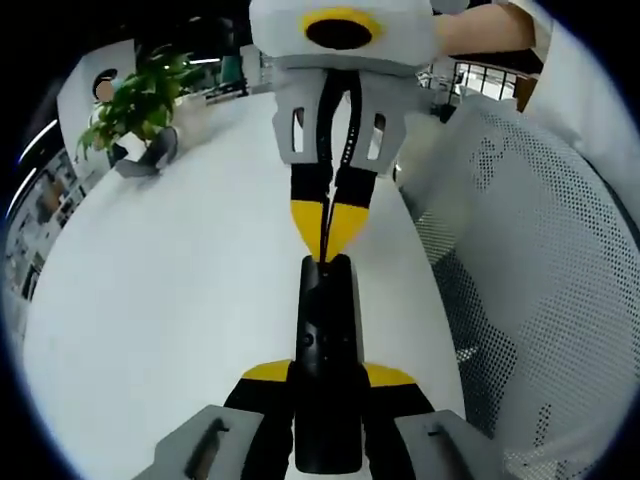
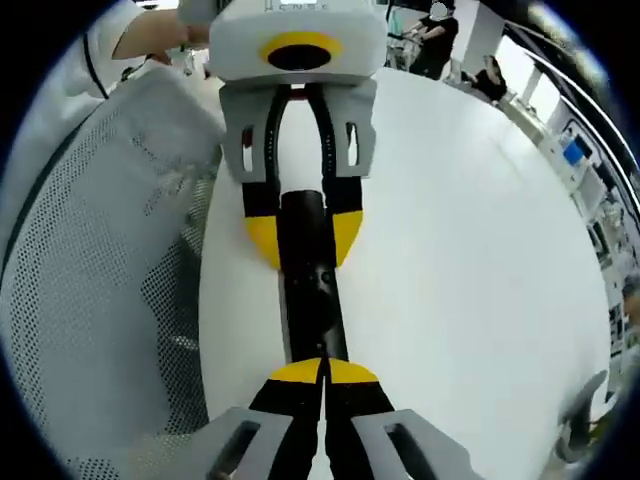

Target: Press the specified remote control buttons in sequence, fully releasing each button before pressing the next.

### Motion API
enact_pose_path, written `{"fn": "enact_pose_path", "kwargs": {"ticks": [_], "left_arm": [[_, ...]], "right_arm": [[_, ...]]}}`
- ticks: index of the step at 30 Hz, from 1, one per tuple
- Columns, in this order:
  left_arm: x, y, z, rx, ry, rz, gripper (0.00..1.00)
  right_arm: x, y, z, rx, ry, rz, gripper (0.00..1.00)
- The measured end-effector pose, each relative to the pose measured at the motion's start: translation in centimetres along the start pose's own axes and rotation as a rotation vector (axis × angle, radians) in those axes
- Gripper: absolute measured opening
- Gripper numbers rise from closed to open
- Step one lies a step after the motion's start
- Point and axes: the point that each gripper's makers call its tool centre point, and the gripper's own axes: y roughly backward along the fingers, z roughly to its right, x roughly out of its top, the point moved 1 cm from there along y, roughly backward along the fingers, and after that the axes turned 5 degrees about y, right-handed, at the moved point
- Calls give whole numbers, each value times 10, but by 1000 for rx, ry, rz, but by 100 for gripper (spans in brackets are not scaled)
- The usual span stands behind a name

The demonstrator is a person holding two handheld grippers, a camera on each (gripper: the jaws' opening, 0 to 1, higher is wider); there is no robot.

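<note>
Two hand-held grippers meet end-on: your left (image 1: 328, 385) clamps the remote (image 1: 327, 345), your right (image 2: 323, 375), jaws closed, touches its far end.

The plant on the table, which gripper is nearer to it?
Cannot tell. The left gripper clamps the remote; the right gripper, jaws closed, touches its far end. The plant stands far off.

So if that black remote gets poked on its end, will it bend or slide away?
Probably not bend: the black remote looks like one stiff, straight bar. It likely won't slide either, since the left gripper clamps its sides while the shut right gripper meets its end. Its glossy surface may be a little slippery on the white table.
</note>
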Motion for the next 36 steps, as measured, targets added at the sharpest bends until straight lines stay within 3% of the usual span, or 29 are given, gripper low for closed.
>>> {"fn": "enact_pose_path", "kwargs": {"ticks": [3,6,8,12,19,24,28,32,36], "left_arm": [[0,0,0,0,-3,-2,25],[0,0,0,-2,-5,-5,25],[0,0,0,-2,-6,-5,25],[0,0,0,-5,-7,-3,25],[0,1,-1,-6,-8,0,25],[-1,0,0,-13,-15,-10,25],[0,0,0,-13,-15,-11,25],[0,0,0,-12,-15,-20,25],[0,0,0,-12,-17,-24,25]], "right_arm": [[10,-1,0,-41,-19,60,0],[9,-3,3,-59,13,15,0],[10,-5,0,-17,-14,29,0],[9,-4,2,-14,-38,30,0],[13,-6,0,-8,10,24,0],[12,-7,2,41,10,21,0],[12,-7,0,23,21,17,0],[12,-6,2,-29,-135,101,0],[12,-4,0,-51,-130,116,0]]}}
